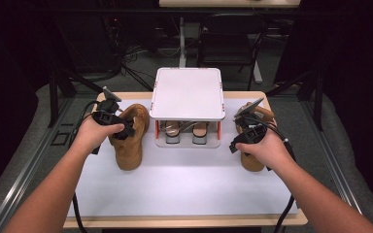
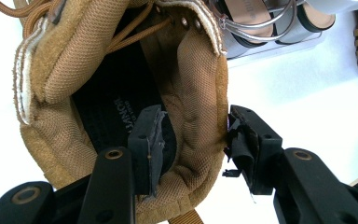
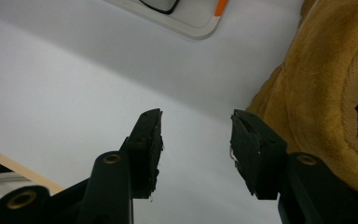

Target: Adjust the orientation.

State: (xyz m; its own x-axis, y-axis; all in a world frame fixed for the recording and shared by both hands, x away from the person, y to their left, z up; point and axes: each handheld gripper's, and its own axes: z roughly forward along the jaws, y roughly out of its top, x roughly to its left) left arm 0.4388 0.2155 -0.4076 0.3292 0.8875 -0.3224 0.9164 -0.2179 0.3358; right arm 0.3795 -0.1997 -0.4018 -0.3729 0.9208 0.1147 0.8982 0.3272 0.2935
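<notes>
Left gripper (image 2: 193, 144): jaws astride padded collar of left tan boot (image 1: 128, 138), one inside, one outside, not yet clamped. Boot upright on white mat (image 1: 184, 184), left of shoe rack (image 1: 188, 94). Right gripper (image 3: 196, 144): released, beside right tan boot (image 3: 326, 102).

White two-tier shoe rack (image 1: 187, 94) at mid back edge of tabletop (image 1: 184, 221), flat white top shelf, orange posts at the front corners. Pair of tan sandals (image 1: 184, 132) with silver straps on the rack's lower tier, side by side, toes facing front. White sheet (image 1: 184, 182) covers most of the tabletop, bare wood strip showing along the front edge. Black chair (image 1: 230, 41) on the floor beyond the back edge, next to a white table leg (image 1: 181, 43). Cables (image 1: 126, 58) on the grey floor past the back left corner. Surroundings dark.
</notes>
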